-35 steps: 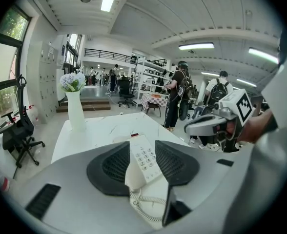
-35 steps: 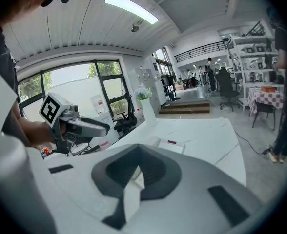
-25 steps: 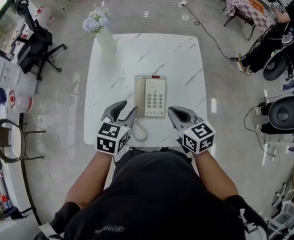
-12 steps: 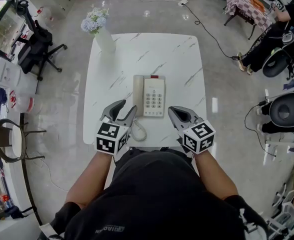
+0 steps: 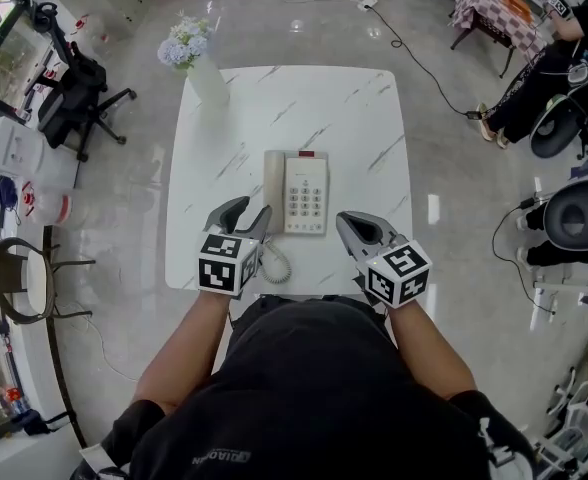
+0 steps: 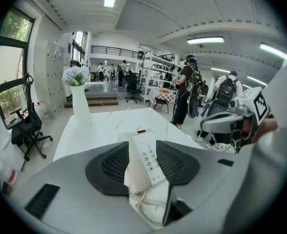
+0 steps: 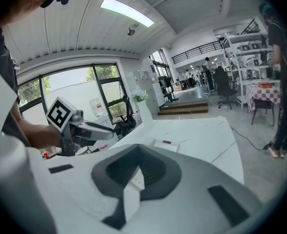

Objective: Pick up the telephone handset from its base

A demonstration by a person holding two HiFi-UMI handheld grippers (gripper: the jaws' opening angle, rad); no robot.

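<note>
**Item 1, far left of my left claw:** office chair (image 5: 74,88) on the floor, well off the bench (image 5: 304,108). No bearing on the move.

**Item 2, ahead and left of my left claw:** white vase (image 5: 209,80) with pale flowers (image 5: 182,43), at the far bench corner, well apart from the telephone.

**Item 3, left claw (image 5: 256,208):** jaws apart, nothing between the pads. It points forward and down over the near bench edge.

**Item 4, coiled cord (image 5: 276,263):** under and just behind my left claw's tips. It loops on the bench up to the handset's near end. I judge it the one thing likely to snag.

**Item 5, handset (image 5: 274,190):** seated in its cradle on the left side of the base (image 5: 309,193). It lies just ahead of my left claw and a touch to its right. Its long axis runs straight away from me, nearly in line with the claw, so the open jaws would straddle its width. My left claw is clearly the nearer one.

**Item 6, right claw (image 5: 344,218):** jaws drawn together, only a thin sliver between them, holding nothing. It sits just beside the base's near right corner. The keypad body stands between it and the handset.

**Item 7, far right of my right claw:** floor cable (image 5: 414,58) and seated people, all off the bench.
</note>
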